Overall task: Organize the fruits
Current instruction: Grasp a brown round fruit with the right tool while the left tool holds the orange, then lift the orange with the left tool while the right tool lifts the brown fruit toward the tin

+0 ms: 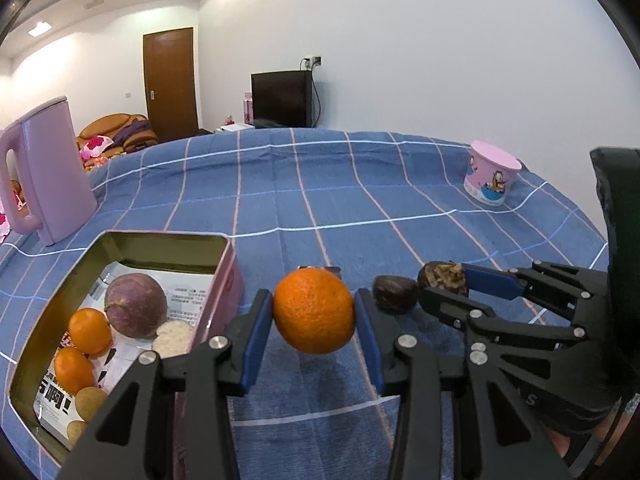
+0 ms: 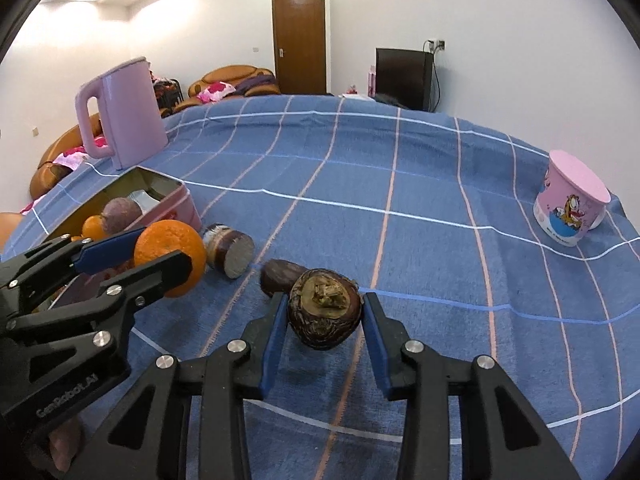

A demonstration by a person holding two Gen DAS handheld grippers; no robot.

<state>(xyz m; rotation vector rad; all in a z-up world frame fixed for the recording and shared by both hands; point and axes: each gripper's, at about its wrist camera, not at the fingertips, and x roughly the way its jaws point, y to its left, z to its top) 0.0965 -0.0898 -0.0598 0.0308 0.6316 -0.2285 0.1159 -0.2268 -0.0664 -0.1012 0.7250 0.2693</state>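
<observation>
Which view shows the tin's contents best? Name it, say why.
The left wrist view: it looks down into the open tin, showing the small oranges and purple fruit on printed paper. The right wrist view shows the tin side-on, partly behind the left hand-held gripper.

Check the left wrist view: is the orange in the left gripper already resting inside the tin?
No. The orange is clamped in the left gripper above the blue cloth, to the right of the tin.
</observation>
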